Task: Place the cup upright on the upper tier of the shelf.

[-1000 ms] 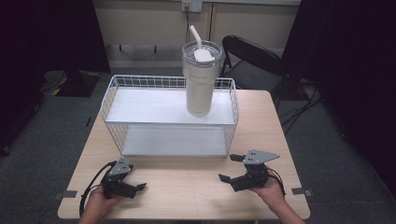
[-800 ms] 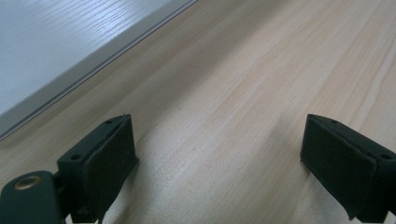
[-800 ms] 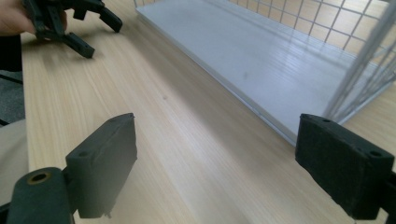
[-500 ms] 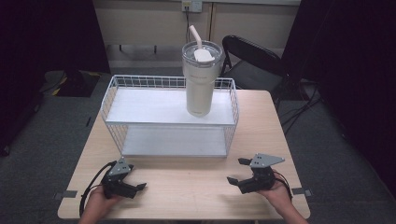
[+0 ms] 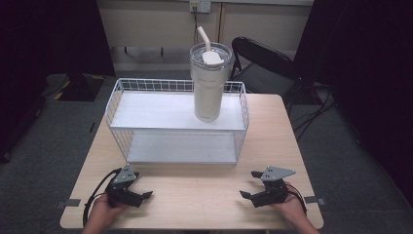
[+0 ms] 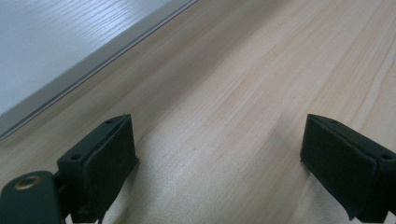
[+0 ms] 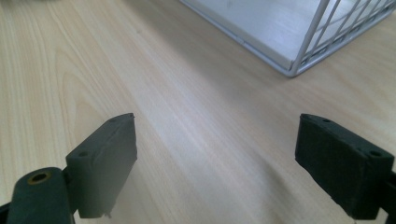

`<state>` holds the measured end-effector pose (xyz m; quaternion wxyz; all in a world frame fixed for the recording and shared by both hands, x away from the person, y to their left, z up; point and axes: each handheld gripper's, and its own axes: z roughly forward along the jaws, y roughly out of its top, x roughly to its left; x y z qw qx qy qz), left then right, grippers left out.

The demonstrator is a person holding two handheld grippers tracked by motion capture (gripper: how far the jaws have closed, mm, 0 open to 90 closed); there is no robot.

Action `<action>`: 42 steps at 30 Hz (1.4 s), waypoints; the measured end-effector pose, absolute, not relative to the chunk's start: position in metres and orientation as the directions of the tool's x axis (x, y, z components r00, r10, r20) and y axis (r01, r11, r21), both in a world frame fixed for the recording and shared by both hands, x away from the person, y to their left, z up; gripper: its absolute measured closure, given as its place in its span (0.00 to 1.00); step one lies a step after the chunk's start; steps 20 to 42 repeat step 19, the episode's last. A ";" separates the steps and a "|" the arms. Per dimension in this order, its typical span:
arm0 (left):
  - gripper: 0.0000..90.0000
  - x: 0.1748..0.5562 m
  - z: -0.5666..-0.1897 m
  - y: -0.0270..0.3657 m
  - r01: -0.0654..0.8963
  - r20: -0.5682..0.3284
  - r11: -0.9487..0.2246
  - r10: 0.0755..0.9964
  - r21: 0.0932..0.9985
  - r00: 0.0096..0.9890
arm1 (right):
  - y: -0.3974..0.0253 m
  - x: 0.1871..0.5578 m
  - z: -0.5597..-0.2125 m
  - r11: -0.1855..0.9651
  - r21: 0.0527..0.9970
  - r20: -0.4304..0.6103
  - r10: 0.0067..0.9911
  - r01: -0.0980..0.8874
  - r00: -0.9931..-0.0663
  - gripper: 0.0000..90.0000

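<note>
**A:** What sits closest to the person?

**B:** The two hands, at the near edge of the table (image 5: 195,187). The left hand (image 5: 100,214) comes in from the bottom left and holds the left gripper (image 5: 141,196) low over the wood, jaws pointing right, toward the middle of the table. The right hand (image 5: 292,208) comes in from the bottom right and holds the right gripper (image 5: 249,186) the same way, jaws pointing left. The two face each other, well apart.

**A:** How do the jaws stand?

**B:** Both pairs are spread wide with nothing between them. In the left gripper view the left gripper (image 6: 219,158) shows only bare wood in the gap, with the pale edge of the rack's lower shelf at the upper left. In the right gripper view the right gripper (image 7: 217,158) shows bare wood too, with a corner of the wire rack (image 7: 299,46) farther off at the upper right.

**A:** Are the hands resting?

**B:** They lie low, wrists near the table edge. A black cable loops from the left gripper around that hand, and a grey three-cornered plate tops each gripper.

**A:** And beyond them?

**B:** The white wire rack (image 5: 122,97) stands across the middle of the table, with two shelves. The tumbler (image 5: 209,90) stands upright on the top shelf, toward the rack's right end, lid on and a straw rising from it. Neither gripper is near it. Behind the table is a black folding chair (image 5: 263,58)
</note>
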<state>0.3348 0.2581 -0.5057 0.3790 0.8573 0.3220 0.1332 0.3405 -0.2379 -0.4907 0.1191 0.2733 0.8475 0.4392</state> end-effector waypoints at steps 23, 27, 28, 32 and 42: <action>0.11 0.334 -0.506 0.258 0.454 -0.016 -0.503 0.657 0.736 0.754 | -0.233 0.339 -0.503 0.580 0.731 -0.009 0.536 0.360 -0.844 0.13; 0.11 0.334 -0.506 0.258 0.454 -0.016 -0.503 0.657 0.736 0.754 | -0.233 0.339 -0.503 0.580 0.731 -0.009 0.536 0.360 -0.844 0.13; 0.11 0.334 -0.506 0.258 0.454 -0.016 -0.503 0.657 0.736 0.754 | -0.233 0.339 -0.503 0.580 0.731 -0.009 0.536 0.360 -0.844 0.13; 0.11 0.334 -0.506 0.258 0.454 -0.016 -0.503 0.657 0.736 0.754 | -0.233 0.339 -0.503 0.580 0.731 -0.009 0.536 0.360 -0.844 0.13; 0.11 0.334 -0.506 0.258 0.454 -0.016 -0.503 0.657 0.736 0.754 | -0.233 0.339 -0.503 0.580 0.731 -0.009 0.536 0.360 -0.844 0.13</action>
